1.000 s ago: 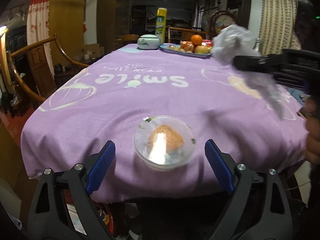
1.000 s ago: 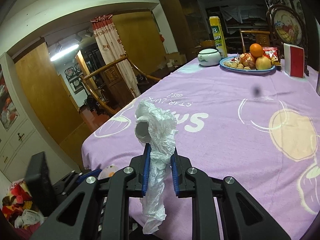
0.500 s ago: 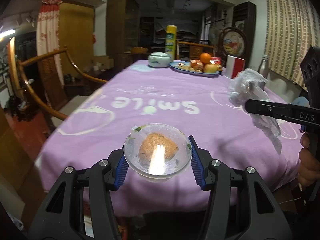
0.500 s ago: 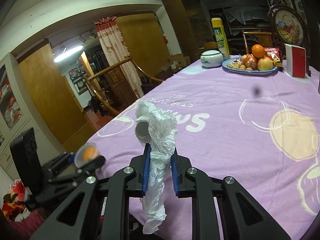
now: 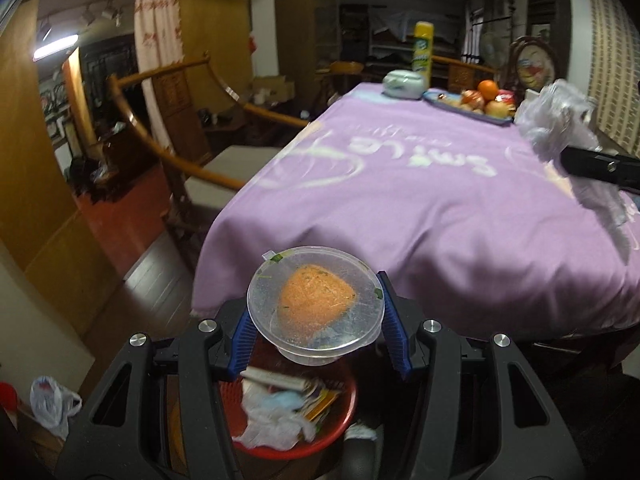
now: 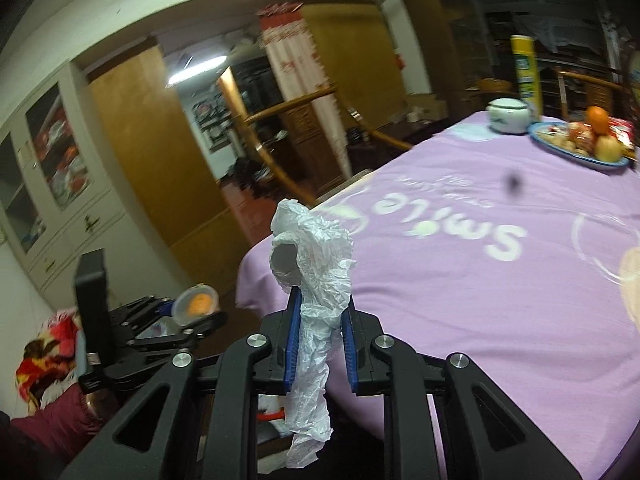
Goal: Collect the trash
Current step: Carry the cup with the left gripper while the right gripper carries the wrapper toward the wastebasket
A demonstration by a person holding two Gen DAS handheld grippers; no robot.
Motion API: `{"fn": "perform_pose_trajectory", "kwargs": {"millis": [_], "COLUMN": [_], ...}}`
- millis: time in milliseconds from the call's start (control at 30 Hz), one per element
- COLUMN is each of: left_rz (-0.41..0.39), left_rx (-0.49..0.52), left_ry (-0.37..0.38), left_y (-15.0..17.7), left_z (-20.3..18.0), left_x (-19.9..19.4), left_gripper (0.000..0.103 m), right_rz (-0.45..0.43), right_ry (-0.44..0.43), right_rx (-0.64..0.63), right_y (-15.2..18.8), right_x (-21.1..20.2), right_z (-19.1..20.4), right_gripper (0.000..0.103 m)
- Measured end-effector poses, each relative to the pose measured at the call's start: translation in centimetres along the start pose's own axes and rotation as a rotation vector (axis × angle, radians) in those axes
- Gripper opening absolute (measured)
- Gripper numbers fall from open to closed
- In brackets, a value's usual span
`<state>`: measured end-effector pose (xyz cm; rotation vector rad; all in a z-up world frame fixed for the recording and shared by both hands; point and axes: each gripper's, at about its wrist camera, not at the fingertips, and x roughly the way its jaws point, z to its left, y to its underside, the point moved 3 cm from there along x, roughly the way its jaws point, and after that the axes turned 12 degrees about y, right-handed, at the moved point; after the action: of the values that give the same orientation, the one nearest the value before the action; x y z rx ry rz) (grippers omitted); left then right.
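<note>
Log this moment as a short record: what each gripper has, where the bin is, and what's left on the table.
left gripper: shut on a clear lidded container with orange food inside
container position: off the table edge, above the red bin
red bin: on the floor below the left gripper, already holds paper and plastic scraps
right gripper: shut on a crumpled white plastic bag
table: purple cloth; fruit plate, white lidded pot and yellow can at the far end
</note>
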<state>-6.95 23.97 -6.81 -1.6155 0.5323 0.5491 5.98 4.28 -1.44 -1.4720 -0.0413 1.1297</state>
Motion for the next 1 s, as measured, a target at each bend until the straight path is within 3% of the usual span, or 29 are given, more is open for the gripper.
{"fn": "perform_pose_trajectory", "kwargs": {"millis": [400, 567, 733, 800, 1000], "left_rz": [0.186, 0.196, 0.163, 0.153, 0.191], "left_rx": [-0.128, -0.166, -0.193, -0.218, -0.244], "left_ry": [0.024, 0.007, -0.094, -0.161, -0.268], "left_y": [7.0, 8.2, 7.5, 7.1, 8.0], "left_z": [5.9, 7.6, 10.0, 11.8, 14.8], "left_x": [5.8, 6.0, 4.3, 3.4, 2.3], "left_gripper": [0.055, 0.072, 0.092, 0.095, 0.096], "right_rz": [0.154, 0.208, 0.264, 0.293, 0.379], "right_ry": [-0.061, -0.065, -0.097, -0.119, -0.149], "right_rx": [-0.133, -0.16, -0.207, -0.236, -0.308], "right_y": [0.9, 1.7, 2.5, 3.1, 5.0], "right_x": [5.5, 7.4, 9.2, 10.0, 13.5], "right_z": [8.1, 9.0, 10.8, 12.0, 15.2], "right_gripper": [0.019, 0.019, 0.019, 0.019, 0.019]}}
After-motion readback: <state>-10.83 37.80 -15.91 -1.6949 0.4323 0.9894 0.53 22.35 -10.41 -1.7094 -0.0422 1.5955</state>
